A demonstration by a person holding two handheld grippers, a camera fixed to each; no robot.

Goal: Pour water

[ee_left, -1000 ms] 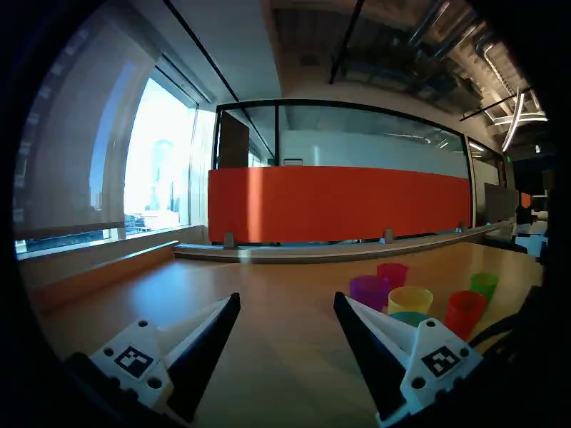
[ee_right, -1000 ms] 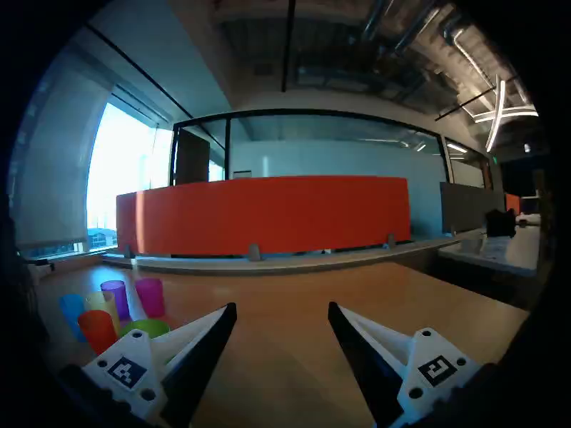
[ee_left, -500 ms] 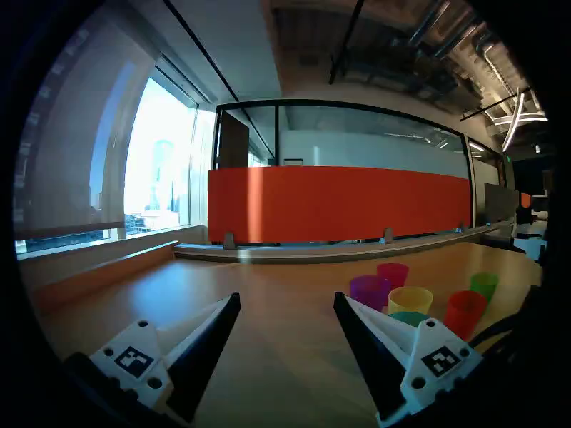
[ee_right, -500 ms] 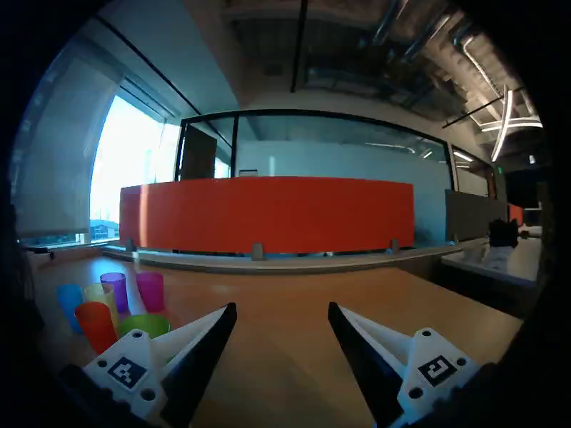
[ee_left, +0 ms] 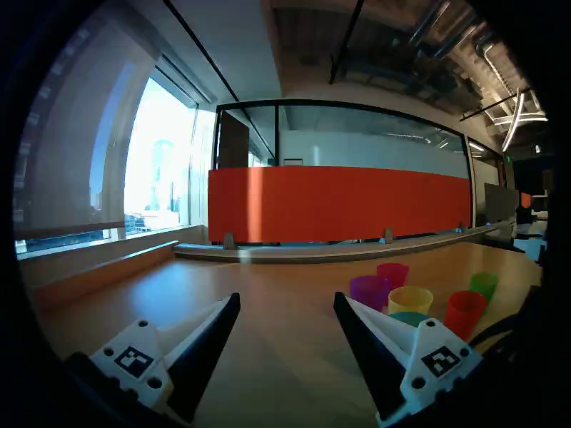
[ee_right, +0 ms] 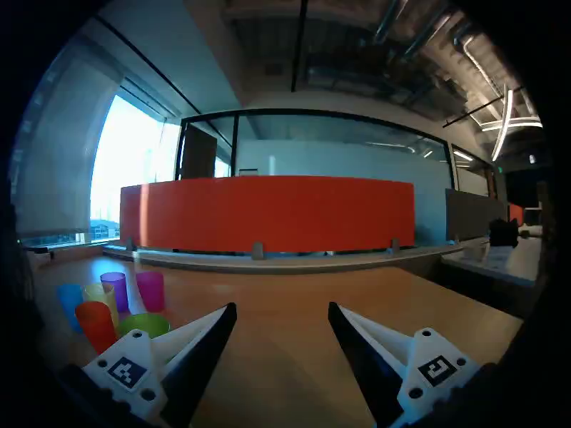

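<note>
Several coloured plastic cups stand grouped on a wooden table (ee_left: 285,342). In the left gripper view they sit to the right: purple cup (ee_left: 369,291), magenta cup (ee_left: 392,274), yellow cup (ee_left: 410,299), orange cup (ee_left: 464,312), green cup (ee_left: 484,284). My left gripper (ee_left: 287,301) hovers open over bare wood, left of them. In the right gripper view the cups are at lower left: orange cup (ee_right: 95,324), green cup (ee_right: 144,325), magenta cup (ee_right: 150,289), purple cup (ee_right: 115,289), blue cup (ee_right: 71,304). My right gripper (ee_right: 283,309) is open, right of the cups, holding nothing.
An orange divider panel (ee_left: 335,203) runs along the table's far edge, with a glass-walled room behind. Bright windows (ee_left: 153,171) line the left side. Another desk with dark objects (ee_right: 499,246) stands at the far right.
The right gripper view has shifted slightly, so the cups sit a little further right in it than one second ago. The left gripper has held still.
</note>
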